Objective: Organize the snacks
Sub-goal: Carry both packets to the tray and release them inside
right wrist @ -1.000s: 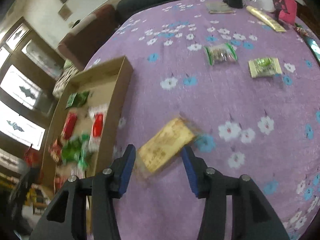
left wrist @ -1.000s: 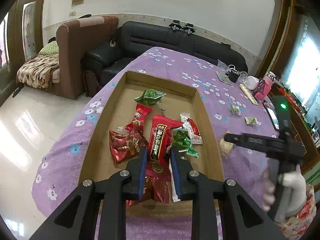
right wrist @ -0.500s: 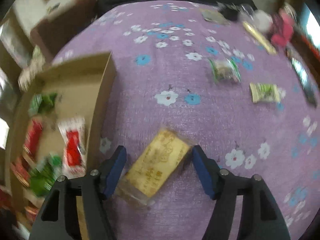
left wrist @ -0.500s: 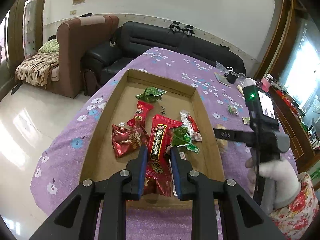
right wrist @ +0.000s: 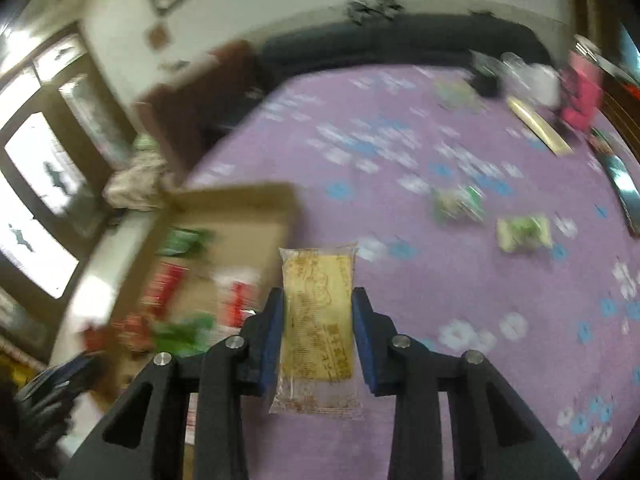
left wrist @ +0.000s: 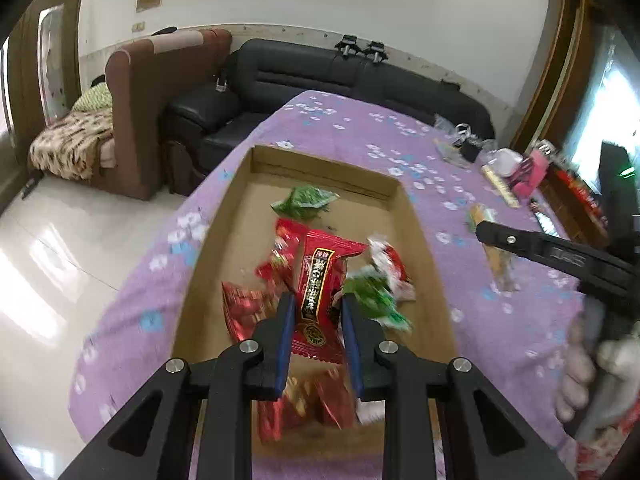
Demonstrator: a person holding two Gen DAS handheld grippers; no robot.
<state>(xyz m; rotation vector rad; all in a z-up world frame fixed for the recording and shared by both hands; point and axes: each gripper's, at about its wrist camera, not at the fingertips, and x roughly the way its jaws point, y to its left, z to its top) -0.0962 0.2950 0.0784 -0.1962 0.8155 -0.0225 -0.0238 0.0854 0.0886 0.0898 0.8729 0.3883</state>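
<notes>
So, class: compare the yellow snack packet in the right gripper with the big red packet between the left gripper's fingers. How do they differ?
1. The yellow packet is pale and partly see-through; the red packet is glossy, with a dark label.
2. The yellow packet is lifted off the tablecloth by the right gripper; the red packet is over the cardboard box, in the left gripper.

Both are sealed and gripped along their sides.

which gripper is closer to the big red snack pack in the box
Left. The left gripper is shut on the big red snack pack over the cardboard box; the right gripper is off beside the box, gripping a yellow cracker packet.
</notes>
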